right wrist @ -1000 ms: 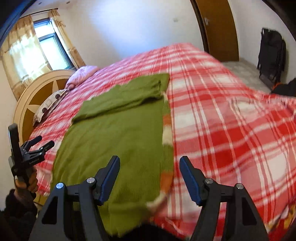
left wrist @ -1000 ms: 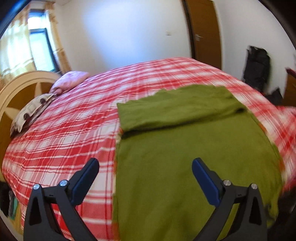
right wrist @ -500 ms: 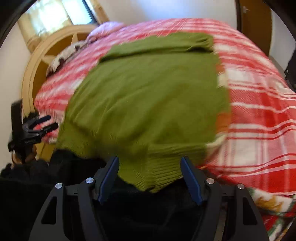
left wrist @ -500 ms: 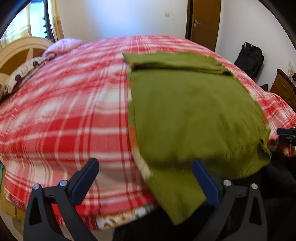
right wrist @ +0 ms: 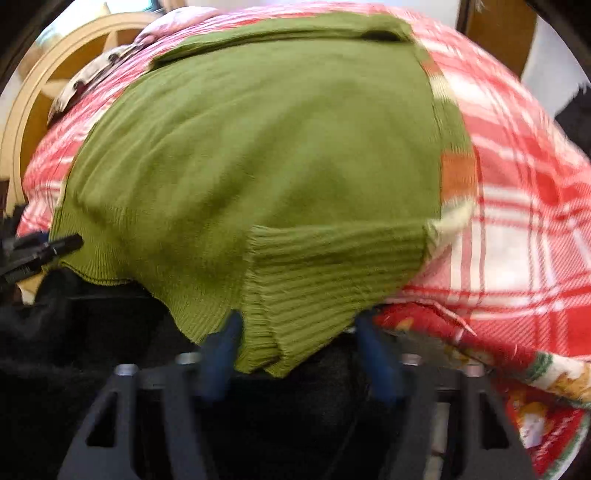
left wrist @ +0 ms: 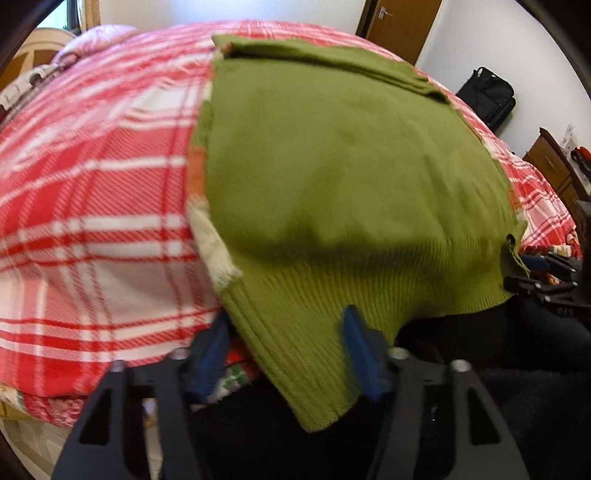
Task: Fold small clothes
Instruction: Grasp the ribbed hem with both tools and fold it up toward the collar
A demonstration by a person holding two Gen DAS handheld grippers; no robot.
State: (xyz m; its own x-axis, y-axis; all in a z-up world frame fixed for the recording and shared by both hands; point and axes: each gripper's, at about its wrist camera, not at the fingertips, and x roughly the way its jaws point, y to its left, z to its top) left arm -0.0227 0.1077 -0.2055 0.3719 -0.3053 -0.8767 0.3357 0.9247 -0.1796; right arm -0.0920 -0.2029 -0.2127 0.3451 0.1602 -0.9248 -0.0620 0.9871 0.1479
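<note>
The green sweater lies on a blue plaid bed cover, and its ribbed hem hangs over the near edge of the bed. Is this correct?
Not quite: the bed cover is red and white plaid, not blue, as both wrist views show. The green sweater does lie on it, with its ribbed hem hanging over the near edge.

Across most of both views you have the red and white plaid bedspread (left wrist: 92, 206), spreading to the left side of the left wrist frame and the right side of the right wrist frame. At the upper left of the left wrist view you can see a pink pillow (left wrist: 96, 36) and, beside it, the edge of a patterned pillow (left wrist: 35, 79). The curved wooden headboard (right wrist: 33, 107) fills the upper left of the right wrist view. Along the top of the left wrist view stands a brown door (left wrist: 402, 26) in a white wall (left wrist: 229, 13). At the upper right you have a black bag (left wrist: 487, 98) on the floor and a wooden cabinet (left wrist: 550, 162). A floral sheet (right wrist: 517, 384) shows at the lower right of the right wrist view.
</note>
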